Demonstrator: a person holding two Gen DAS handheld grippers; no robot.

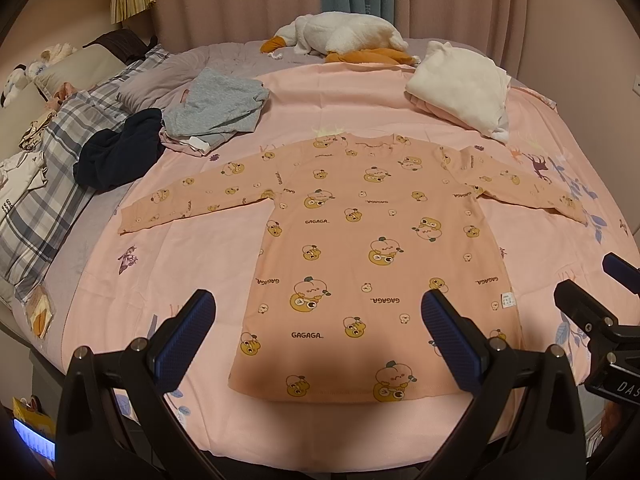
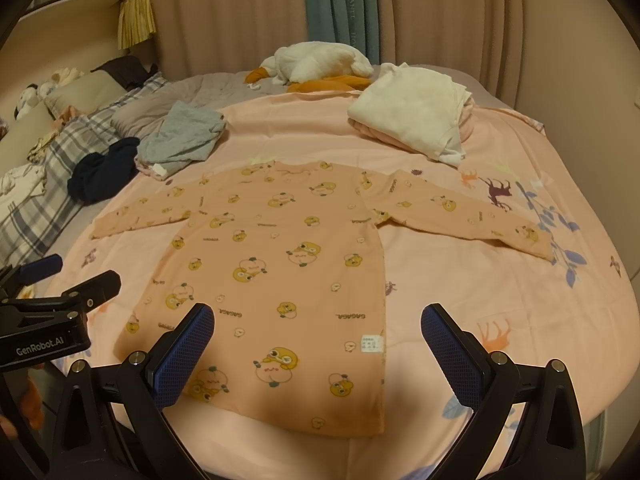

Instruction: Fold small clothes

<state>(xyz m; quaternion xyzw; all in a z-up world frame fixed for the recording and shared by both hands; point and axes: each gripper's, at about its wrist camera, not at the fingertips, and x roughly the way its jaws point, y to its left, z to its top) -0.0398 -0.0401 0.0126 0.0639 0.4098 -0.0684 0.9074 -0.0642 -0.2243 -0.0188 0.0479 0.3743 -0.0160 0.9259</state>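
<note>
A small peach long-sleeved shirt (image 1: 360, 248) with cartoon prints lies flat on the pink sheet (image 1: 168, 264), sleeves spread to both sides, hem toward me. It also shows in the right wrist view (image 2: 280, 264). My left gripper (image 1: 318, 320) is open and empty, held above the hem. My right gripper (image 2: 318, 332) is open and empty, above the shirt's lower right side by the white label (image 2: 370, 343). Each gripper shows at the edge of the other's view: the right gripper (image 1: 600, 304) and the left gripper (image 2: 60, 284).
A grey garment (image 1: 216, 108) and a dark navy garment (image 1: 120, 152) lie at the far left. A folded white and pink pile (image 1: 460, 88) sits at the far right. A plush goose (image 1: 340, 36) lies by the curtain. Plaid pillows (image 1: 44, 192) line the left.
</note>
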